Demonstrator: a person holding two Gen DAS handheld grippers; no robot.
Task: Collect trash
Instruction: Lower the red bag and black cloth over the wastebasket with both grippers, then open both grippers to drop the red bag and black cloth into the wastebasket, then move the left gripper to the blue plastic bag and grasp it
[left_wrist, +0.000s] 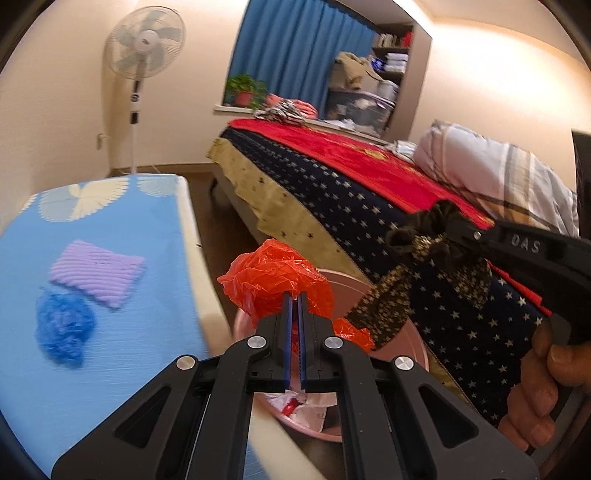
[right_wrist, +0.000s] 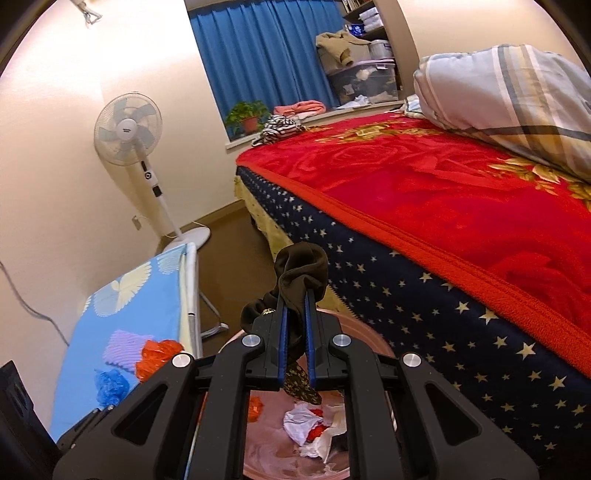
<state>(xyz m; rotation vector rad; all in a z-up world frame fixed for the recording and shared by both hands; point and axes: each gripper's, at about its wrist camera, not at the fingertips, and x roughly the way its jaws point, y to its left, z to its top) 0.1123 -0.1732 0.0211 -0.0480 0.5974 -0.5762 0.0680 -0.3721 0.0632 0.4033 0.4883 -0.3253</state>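
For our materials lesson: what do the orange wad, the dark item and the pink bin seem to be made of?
Orange wad: thin glossy plastic film, translucent and sharply crinkled.
Dark item: soft matte fabric, limp and folded; exact fibre unclear.
Pink bin: probably smooth moulded plastic, with a faint sheen on its rim.

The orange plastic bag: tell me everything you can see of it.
The orange plastic bag is thin, glossy, translucent film, crumpled into a loose wad. The left gripper is shut on its lower edge, holding it in the air above the pink bin, beside the blue-covered table. A smaller flap hangs to the fingers' right.
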